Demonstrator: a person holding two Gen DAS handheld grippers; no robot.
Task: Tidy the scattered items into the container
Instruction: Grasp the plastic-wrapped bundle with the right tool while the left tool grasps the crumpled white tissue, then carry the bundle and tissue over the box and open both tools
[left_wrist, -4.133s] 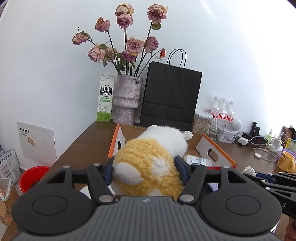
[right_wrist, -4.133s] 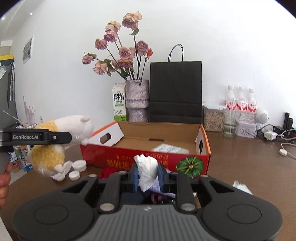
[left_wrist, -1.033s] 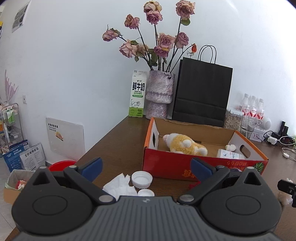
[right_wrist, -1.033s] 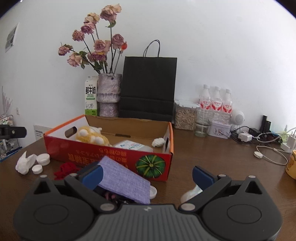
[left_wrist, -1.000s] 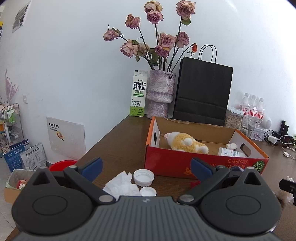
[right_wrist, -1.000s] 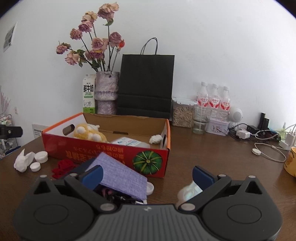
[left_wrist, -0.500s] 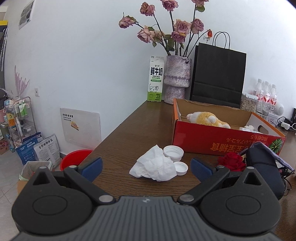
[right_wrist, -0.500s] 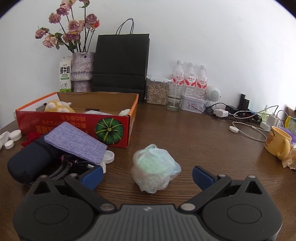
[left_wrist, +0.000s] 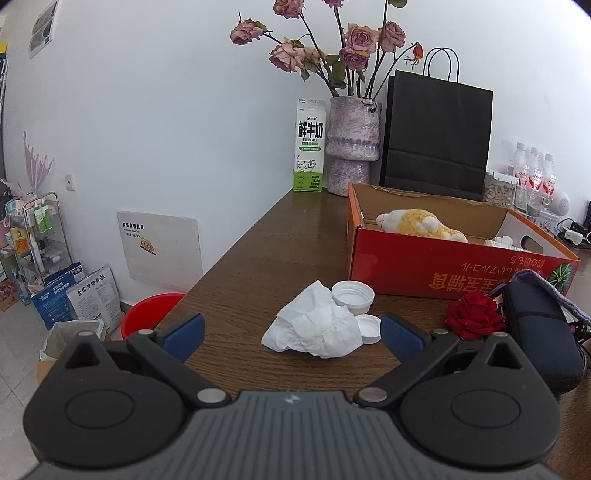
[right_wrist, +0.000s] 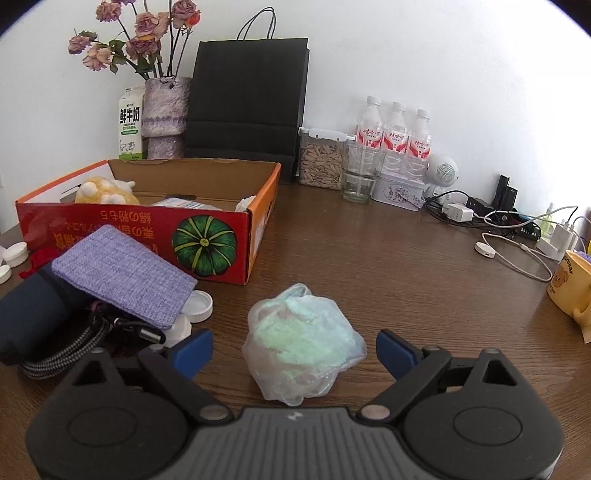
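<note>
The right gripper (right_wrist: 294, 347) is closing on the crumpled plastic bag (right_wrist: 303, 341) on the table (right_wrist: 388, 266); pads not yet touching. Squeeze centrally. The left gripper (left_wrist: 291, 332), wide open and empty, faces the tissue (left_wrist: 314, 326).

My left gripper (left_wrist: 291, 330) gapes wide around a crumpled white tissue (left_wrist: 314, 328) on the brown wooden table (left_wrist: 266, 254), two white plastic caps (left_wrist: 352, 293) touching it.
</note>
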